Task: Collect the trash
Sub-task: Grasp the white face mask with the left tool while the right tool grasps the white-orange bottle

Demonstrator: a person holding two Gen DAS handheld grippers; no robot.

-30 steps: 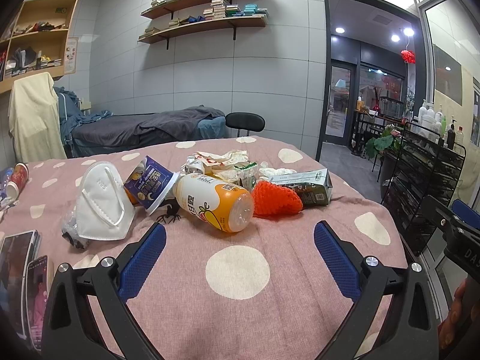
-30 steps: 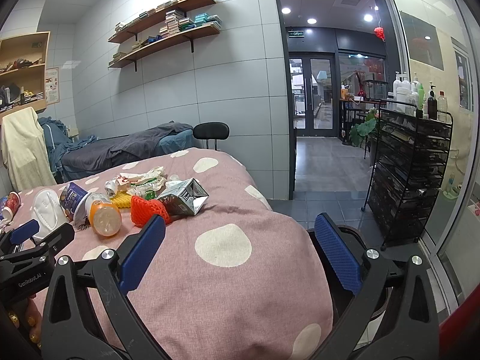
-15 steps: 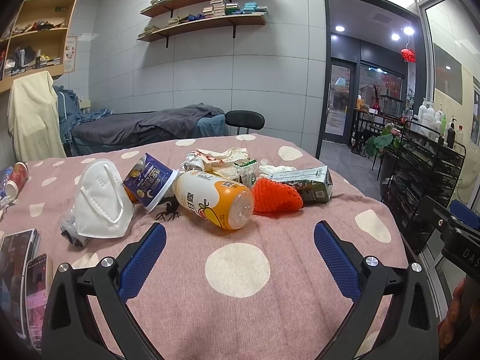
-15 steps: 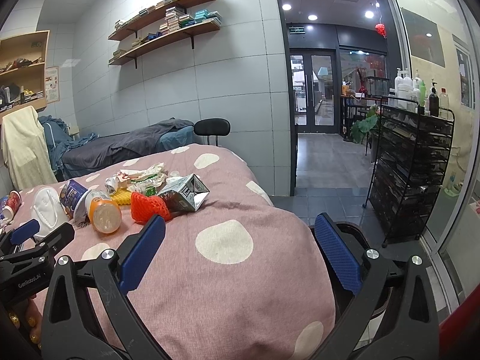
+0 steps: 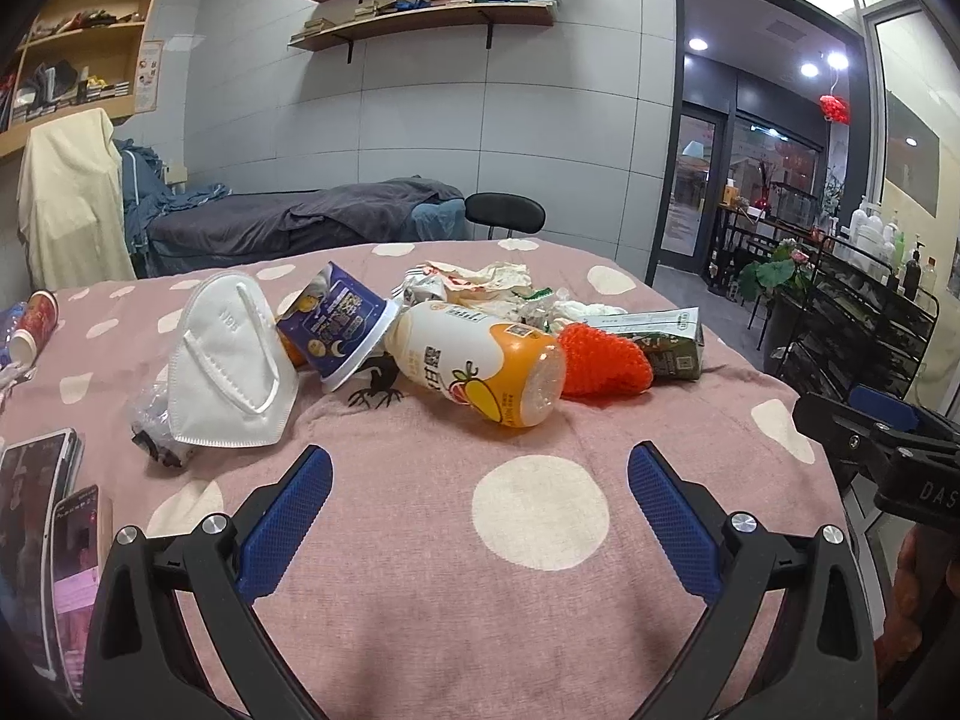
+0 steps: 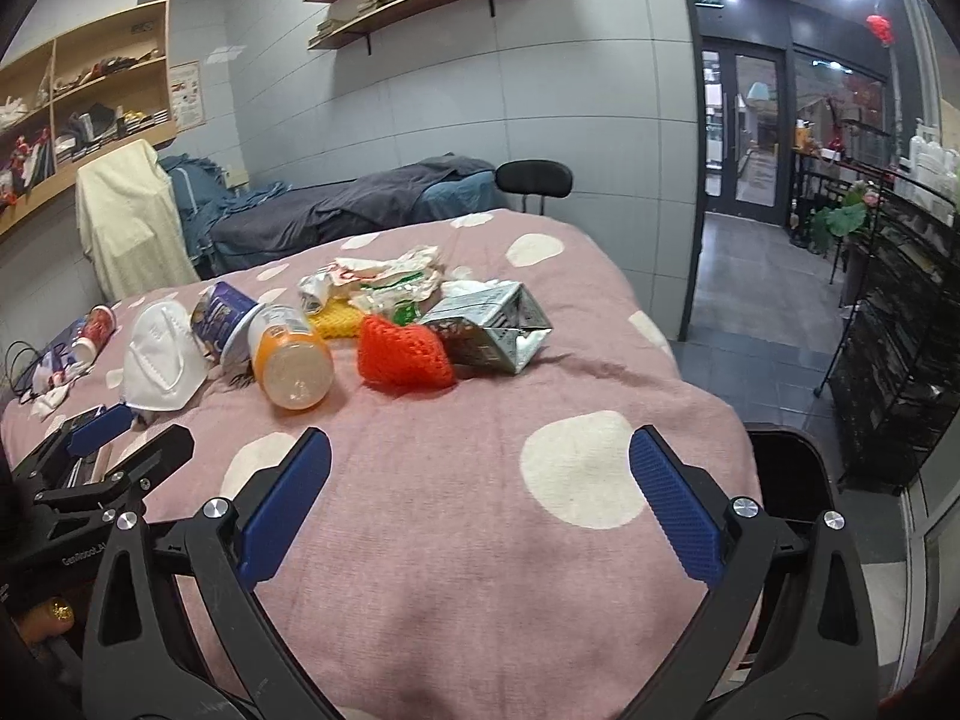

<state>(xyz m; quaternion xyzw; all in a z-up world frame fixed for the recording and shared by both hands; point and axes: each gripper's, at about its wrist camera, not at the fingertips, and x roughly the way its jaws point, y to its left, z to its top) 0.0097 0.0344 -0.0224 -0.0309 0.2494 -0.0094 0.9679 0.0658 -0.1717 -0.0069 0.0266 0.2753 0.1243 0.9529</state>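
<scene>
Trash lies heaped on the pink dotted table (image 5: 420, 570) (image 6: 480, 540): a white face mask (image 5: 231, 360) (image 6: 159, 363), a purple cup (image 5: 336, 327) (image 6: 222, 318), an orange-white bottle (image 5: 474, 369) (image 6: 291, 357) on its side, a red knitted piece (image 5: 603, 363) (image 6: 402, 354), a flattened carton (image 5: 657, 333) (image 6: 489, 324) and crumpled wrappers (image 5: 474, 279) (image 6: 378, 276). My left gripper (image 5: 480, 486) is open and empty, short of the bottle. My right gripper (image 6: 480, 486) is open and empty, short of the red piece. A black bin (image 6: 786, 474) stands past the table's right edge.
Phones (image 5: 54, 516) lie at the table's left edge, and a red cup (image 5: 33, 324) (image 6: 96, 330) lies tipped over farther back. A black chair (image 5: 504, 210) and a bed (image 5: 288, 222) stand behind the table. A black rack (image 6: 894, 324) stands right.
The right gripper has swung left and closer to the heap, which now sits nearer the middle of its view. The left gripper has edged slightly forward. Both stayed open.
</scene>
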